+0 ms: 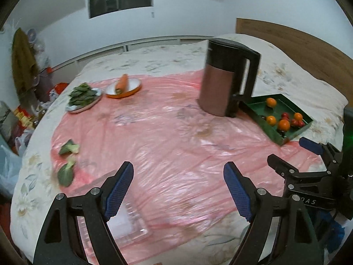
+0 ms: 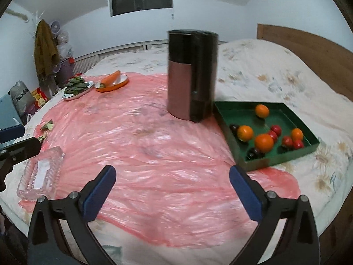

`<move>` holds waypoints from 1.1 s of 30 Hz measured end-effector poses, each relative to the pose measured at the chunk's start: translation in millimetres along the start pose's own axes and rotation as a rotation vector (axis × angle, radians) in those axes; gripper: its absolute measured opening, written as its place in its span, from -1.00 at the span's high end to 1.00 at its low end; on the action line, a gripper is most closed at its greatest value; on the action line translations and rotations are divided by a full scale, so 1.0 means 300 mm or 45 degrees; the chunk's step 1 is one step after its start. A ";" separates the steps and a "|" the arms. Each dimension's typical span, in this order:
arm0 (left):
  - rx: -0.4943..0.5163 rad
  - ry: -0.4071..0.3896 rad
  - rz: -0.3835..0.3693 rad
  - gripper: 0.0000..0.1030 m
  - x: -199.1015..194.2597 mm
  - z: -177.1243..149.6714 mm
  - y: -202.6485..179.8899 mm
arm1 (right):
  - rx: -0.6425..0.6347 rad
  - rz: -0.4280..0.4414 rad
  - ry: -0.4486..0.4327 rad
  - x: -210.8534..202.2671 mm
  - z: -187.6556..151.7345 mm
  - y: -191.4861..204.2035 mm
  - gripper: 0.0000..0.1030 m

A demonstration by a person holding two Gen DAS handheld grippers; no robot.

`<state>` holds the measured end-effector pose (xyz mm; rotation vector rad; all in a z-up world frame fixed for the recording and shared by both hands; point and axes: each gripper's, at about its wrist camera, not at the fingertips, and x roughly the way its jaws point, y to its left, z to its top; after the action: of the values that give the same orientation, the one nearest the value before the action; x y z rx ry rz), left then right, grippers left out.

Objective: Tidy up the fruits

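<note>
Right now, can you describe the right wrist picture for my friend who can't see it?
A green rectangular tray holding orange and red round fruits sits right on a pink plastic sheet, beside a tall brown-and-black kettle. The open, empty right gripper points over the sheet; a clear glass dish lies left.

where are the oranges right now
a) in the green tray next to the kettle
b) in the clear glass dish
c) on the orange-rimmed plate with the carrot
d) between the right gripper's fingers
a: the oranges lie in the green tray beside the kettle, among small red and dark fruits; the orange-rimmed plate holds only the carrot, no oranges show in the glass dish, and the right gripper is open and empty.
</note>
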<state>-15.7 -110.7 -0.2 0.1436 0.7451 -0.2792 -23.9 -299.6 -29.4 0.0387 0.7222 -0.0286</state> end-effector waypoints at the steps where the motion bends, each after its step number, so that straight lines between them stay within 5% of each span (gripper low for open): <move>1: -0.007 -0.003 0.008 -0.55 -0.007 -0.008 0.016 | -0.014 -0.002 -0.003 -0.001 0.001 0.024 -1.00; 14: -0.085 -0.042 0.072 -0.85 -0.038 -0.070 0.128 | -0.055 -0.024 -0.020 -0.007 0.022 0.110 -1.00; 33: -0.117 -0.056 0.080 -0.96 -0.039 -0.071 0.147 | -0.033 -0.060 -0.018 0.010 0.038 0.063 -1.00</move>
<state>-24.5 -61.5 -6.3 0.0735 0.7070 -0.1871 -13.4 -281.4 -22.2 -0.0036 0.7090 -0.0640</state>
